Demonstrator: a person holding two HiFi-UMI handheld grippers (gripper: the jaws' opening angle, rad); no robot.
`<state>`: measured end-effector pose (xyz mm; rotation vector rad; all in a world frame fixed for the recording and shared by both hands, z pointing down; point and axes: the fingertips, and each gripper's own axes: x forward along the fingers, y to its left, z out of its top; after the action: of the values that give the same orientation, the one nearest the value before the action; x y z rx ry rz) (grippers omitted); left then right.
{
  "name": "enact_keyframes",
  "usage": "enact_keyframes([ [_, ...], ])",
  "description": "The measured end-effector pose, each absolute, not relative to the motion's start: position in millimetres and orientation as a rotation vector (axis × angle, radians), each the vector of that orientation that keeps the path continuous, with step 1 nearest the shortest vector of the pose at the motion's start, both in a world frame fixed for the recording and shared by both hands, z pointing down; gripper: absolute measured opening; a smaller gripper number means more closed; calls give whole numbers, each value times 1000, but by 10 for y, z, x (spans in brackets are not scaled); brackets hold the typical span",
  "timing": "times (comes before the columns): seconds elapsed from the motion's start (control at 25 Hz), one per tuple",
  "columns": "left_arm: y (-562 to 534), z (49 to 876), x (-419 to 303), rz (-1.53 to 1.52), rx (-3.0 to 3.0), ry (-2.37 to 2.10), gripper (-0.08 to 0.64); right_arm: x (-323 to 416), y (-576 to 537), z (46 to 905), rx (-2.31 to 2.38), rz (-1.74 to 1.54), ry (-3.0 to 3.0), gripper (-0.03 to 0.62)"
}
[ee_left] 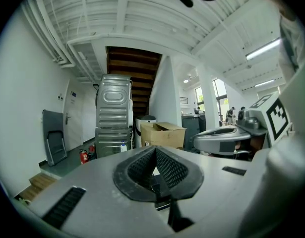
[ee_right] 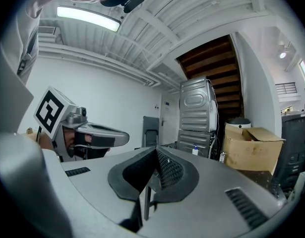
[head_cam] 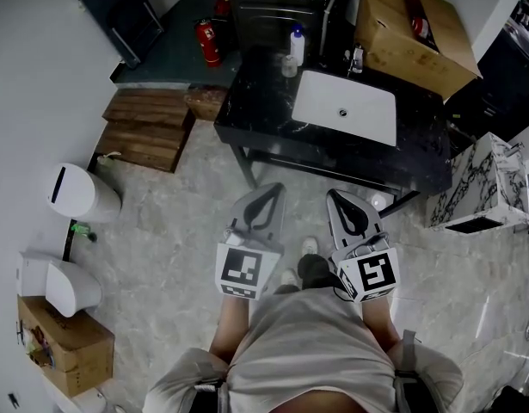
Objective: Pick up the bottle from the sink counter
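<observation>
Head view shows the white, blue-capped bottle [head_cam: 296, 46] standing at the back edge of the black sink counter [head_cam: 260, 101], just left of the white basin [head_cam: 346, 106]. Well short of the counter's front edge, the left gripper [head_cam: 266, 189] and right gripper [head_cam: 335, 196] hang side by side, both with jaws closed on nothing.

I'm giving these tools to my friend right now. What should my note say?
Left tool: shut, empty, held low in front of the body.
Right tool: shut, empty, beside the left one.
Bottle: upright at the back of the black counter, left of the sink, far from both tools.
Done: nothing; the bottle is untouched.
Left: step up to the counter, open a tool, grip the bottle, lift it.
</observation>
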<state>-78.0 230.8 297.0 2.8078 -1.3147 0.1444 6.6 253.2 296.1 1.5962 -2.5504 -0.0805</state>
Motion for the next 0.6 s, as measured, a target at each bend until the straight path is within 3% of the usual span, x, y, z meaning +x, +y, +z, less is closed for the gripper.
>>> enact_keyframes([
  [0.6,1794,3050,-560,180,2778,-1373,2,300,1975,3075,1543,-48,-2594,-5],
])
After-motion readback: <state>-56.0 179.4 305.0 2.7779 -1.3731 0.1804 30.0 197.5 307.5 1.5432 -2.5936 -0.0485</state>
